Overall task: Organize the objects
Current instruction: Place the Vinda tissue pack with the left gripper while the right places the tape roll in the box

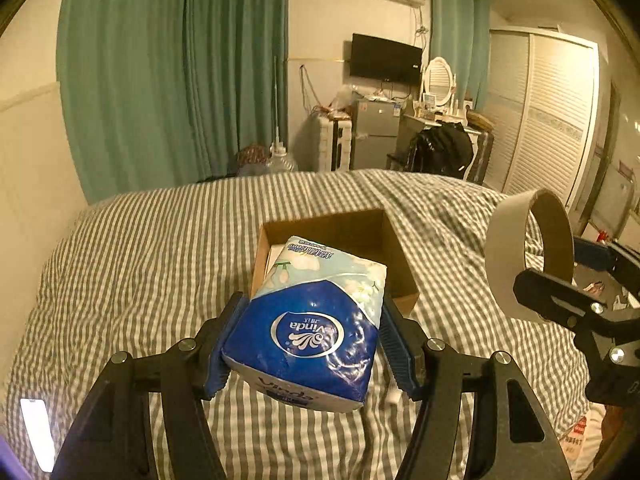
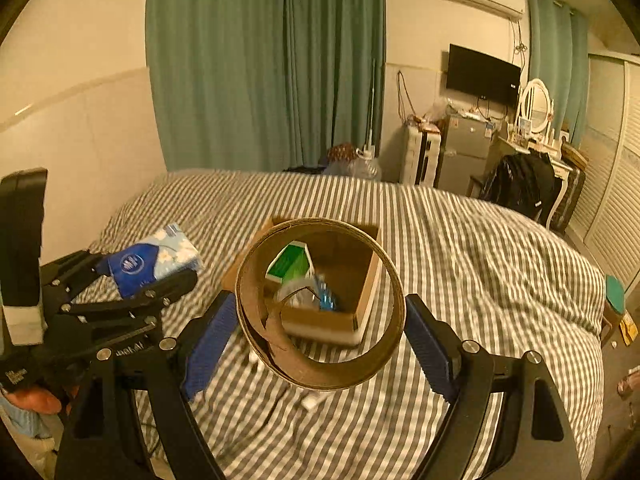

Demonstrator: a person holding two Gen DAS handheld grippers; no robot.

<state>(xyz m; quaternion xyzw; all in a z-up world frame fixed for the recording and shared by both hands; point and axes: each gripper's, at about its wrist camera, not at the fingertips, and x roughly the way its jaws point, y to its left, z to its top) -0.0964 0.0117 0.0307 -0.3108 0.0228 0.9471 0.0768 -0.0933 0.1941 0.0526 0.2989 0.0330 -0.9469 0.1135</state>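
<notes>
My left gripper (image 1: 310,344) is shut on a blue and white tissue pack (image 1: 316,320), held above the bed just in front of an open cardboard box (image 1: 396,256). The same tissue pack (image 2: 154,262) and left gripper (image 2: 132,280) show at the left of the right wrist view. My right gripper (image 2: 320,328) is shut on a large brown tape ring (image 2: 320,368), raised over the near side of the cardboard box (image 2: 368,280). Inside the box lie a green and white carton (image 2: 290,264) and crinkled plastic wrappers (image 2: 316,294). The tape ring (image 1: 520,248) also appears at the right of the left wrist view.
The striped bedcover (image 1: 160,248) spreads around the box. A wall and green curtain (image 1: 172,72) lie beyond the bed's left. A fridge (image 1: 374,132), dressing table, black bag and louvred wardrobe (image 1: 552,112) stand at the far end. A hand (image 2: 34,400) grips the left handle.
</notes>
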